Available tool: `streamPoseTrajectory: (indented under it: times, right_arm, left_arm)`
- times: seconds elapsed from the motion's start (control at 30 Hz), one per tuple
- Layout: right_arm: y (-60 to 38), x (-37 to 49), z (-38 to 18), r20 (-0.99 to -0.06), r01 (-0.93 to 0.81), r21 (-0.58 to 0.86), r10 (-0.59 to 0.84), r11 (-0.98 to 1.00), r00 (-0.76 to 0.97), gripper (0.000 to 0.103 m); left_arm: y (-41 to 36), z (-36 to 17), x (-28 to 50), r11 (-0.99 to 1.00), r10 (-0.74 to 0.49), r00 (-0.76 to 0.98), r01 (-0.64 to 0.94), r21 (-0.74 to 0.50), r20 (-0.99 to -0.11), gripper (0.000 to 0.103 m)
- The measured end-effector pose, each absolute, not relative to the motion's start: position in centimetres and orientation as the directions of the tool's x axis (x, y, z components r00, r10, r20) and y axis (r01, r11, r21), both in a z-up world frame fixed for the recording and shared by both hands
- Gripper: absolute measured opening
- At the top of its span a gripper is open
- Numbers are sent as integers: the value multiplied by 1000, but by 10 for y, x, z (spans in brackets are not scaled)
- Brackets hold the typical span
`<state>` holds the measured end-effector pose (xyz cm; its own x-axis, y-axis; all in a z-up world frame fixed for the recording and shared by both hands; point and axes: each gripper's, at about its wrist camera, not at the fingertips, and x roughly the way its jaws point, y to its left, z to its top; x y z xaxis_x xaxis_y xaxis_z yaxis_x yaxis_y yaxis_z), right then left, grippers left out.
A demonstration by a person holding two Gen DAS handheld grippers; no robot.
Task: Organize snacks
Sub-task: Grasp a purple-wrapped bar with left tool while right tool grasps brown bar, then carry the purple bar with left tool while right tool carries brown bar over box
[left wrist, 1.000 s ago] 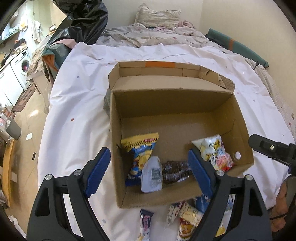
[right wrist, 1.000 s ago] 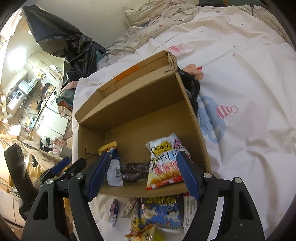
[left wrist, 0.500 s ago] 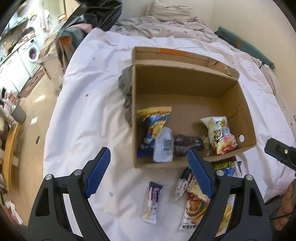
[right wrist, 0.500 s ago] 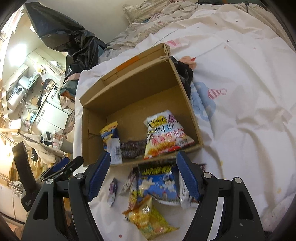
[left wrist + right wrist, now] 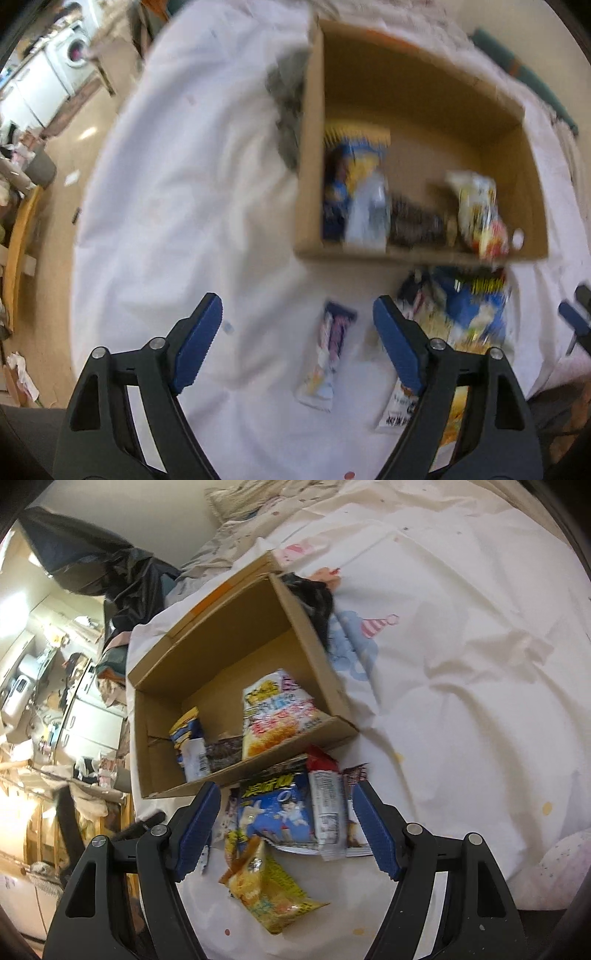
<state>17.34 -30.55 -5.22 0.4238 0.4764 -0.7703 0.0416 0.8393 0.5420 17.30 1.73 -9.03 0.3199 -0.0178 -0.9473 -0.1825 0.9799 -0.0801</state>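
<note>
An open cardboard box (image 5: 308, 206) (image 5: 147, 716) lies on a white bedsheet and holds several snack packs, among them a blue-yellow bag (image 5: 347, 166) and a white-red bag (image 5: 277, 709). Loose snacks lie in front of the box: a thin white-purple bar (image 5: 328, 354), a blue bag (image 5: 273, 808) (image 5: 469, 314), a yellow bag (image 5: 266, 886) and a white packet (image 5: 328, 808). My left gripper (image 5: 297, 343) is open and empty, just left of the bar. My right gripper (image 5: 286, 827) is open and empty above the blue bag.
The bedsheet (image 5: 461, 664) spreads to the right with folds. A black plastic bag (image 5: 122, 568) and a pillow sit beyond the box. The bed's left edge drops to a floor with a washing machine (image 5: 74, 55) and clutter.
Both grippers have pulled back from above the box toward the near side of the bed. The loose snacks in front of the box have come into view. The left view is now motion-blurred.
</note>
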Motion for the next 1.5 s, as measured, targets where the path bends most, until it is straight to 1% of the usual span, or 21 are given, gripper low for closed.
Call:
streamPoseTrajectory:
  times: [0.03,0.07,0.1,0.13,0.2,0.23,0.37,0.4,0.43,0.47,0.53,0.57,0.6,0.67,0.73,0.77,0.8,0.9,1.17,1.37,1.5]
  right_arm:
    - [-309,174,-54,-770,56,550,479,833,422,76]
    - [-312,175,-56,-768,69,558,483,827,421,76]
    - [-316,175,-58,-766,82,566,487,820,420,76]
    - [-318,175,-59,-765,94,573,489,814,420,76]
    - [-322,177,-61,-765,112,580,491,807,417,76]
    - [-323,177,-63,-767,120,580,491,806,413,76]
    - [-327,180,-76,-815,160,530,448,833,368,76]
    - [-328,181,-80,-833,170,505,427,846,352,64]
    - [-327,183,-85,-856,173,468,396,867,334,48]
    - [-325,186,-91,-880,171,427,366,888,302,46]
    - [-321,191,-105,-896,176,415,368,892,249,43]
    - [-316,193,-111,-907,171,396,356,902,225,36]
    - [-310,195,-117,-922,158,363,329,918,202,33]
    - [-301,199,-126,-936,135,330,306,934,171,33]
    - [-292,202,-135,-950,108,297,281,949,139,30]
    - [-289,203,-140,-958,96,273,261,957,122,26]
    - [-287,204,-143,-963,85,254,244,963,112,15]
    - [-290,200,-136,-966,79,225,212,971,149,15]
    - [-318,176,-105,-921,128,321,278,938,275,15]
    - [-346,170,-72,-846,182,419,311,889,433,15]
    - [-351,172,-46,-792,161,455,315,876,523,15]
  left_arm:
    - [9,-101,173,986,-21,279,-155,-67,-960,75]
    - [2,-109,173,990,-22,251,-130,-56,-968,66]
    - [-5,-118,173,994,-19,225,-103,-43,-974,52]
    - [-11,-126,173,996,-17,205,-80,-34,-979,44]
    - [-20,-140,174,999,-30,160,-40,-37,-987,16]
    - [-22,-145,174,999,-15,142,-26,-19,-990,14]
    - [-18,-133,171,999,-5,156,-52,-13,-988,13]
    - [-16,-126,169,997,-22,169,-63,-33,-985,13]
    - [-14,-121,167,997,-31,178,-68,-44,-983,13]
    - [-11,-117,165,996,-37,190,-72,-52,-981,13]
    - [-9,-108,161,994,-41,216,-87,-61,-975,13]
    - [-7,-105,160,994,-43,221,-92,-65,-974,13]
    - [-7,-103,159,993,-48,226,-96,-71,-973,13]
    - [-7,-99,158,992,-50,239,-97,-75,-970,14]
    - [-9,-95,159,994,-47,251,-86,-70,-967,14]
    - [-9,-92,159,994,-46,257,-80,-69,-965,14]
    - [-12,-92,160,995,-46,262,-75,-68,-964,14]
    - [-10,-90,156,995,-50,274,-72,-73,-960,14]
    - [-7,-86,148,994,-45,292,-81,-71,-956,14]
    - [-2,-77,147,992,-13,356,-116,-58,-934,14]
    - [7,-77,140,986,-4,365,-156,-65,-931,14]
